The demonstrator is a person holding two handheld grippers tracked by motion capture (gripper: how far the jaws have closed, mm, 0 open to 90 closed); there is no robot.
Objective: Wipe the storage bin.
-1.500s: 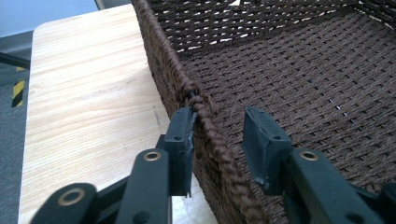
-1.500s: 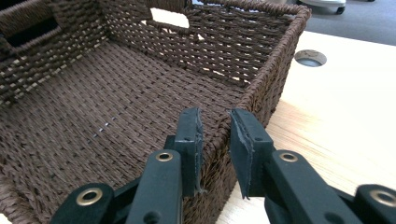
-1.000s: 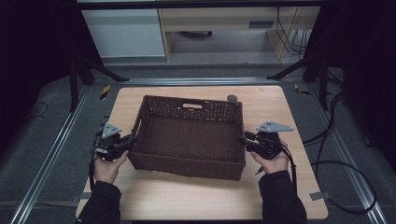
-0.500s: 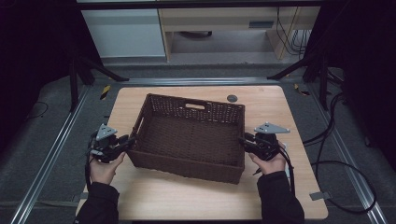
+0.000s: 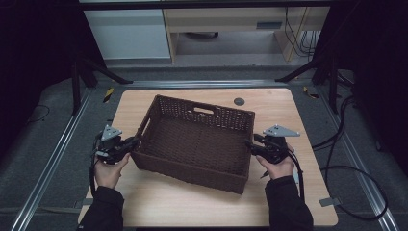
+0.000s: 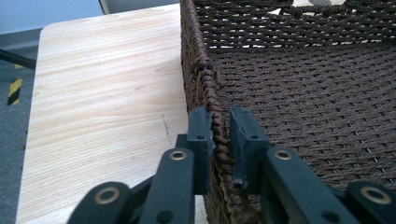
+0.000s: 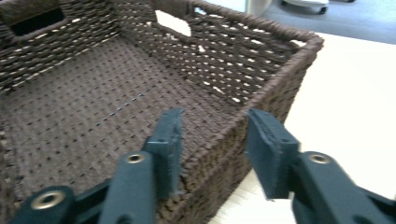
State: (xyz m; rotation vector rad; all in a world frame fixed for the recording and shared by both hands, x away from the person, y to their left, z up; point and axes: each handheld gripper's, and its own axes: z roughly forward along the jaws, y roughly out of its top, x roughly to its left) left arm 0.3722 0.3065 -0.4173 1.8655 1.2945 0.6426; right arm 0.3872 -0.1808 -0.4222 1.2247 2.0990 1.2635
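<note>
A dark brown woven basket (image 5: 192,169) lies empty on the wooden table, slightly skewed. My left gripper (image 5: 133,143) is at its left end. In the left gripper view the left gripper (image 6: 222,135) is shut on the rim (image 6: 205,79), one pad on each side, after its jaws have just been closing. My right gripper (image 5: 249,144) is at the right end. In the right gripper view the right gripper (image 7: 212,135) straddles the basket's wall (image 7: 224,51), one jaw inside and one outside. Its jaws have just been opening, and the pads stand off the weave.
The light wooden table (image 5: 159,202) has bare wood before and beside the basket. A small round grey disc (image 5: 239,101) sits in the tabletop behind the basket. Metal rails (image 5: 53,159) flank the table, and cables (image 5: 346,168) lie on the floor at the right.
The basket has turned slightly on the table, its right front corner now nearer the front edge. Both hands stay about where they were.
</note>
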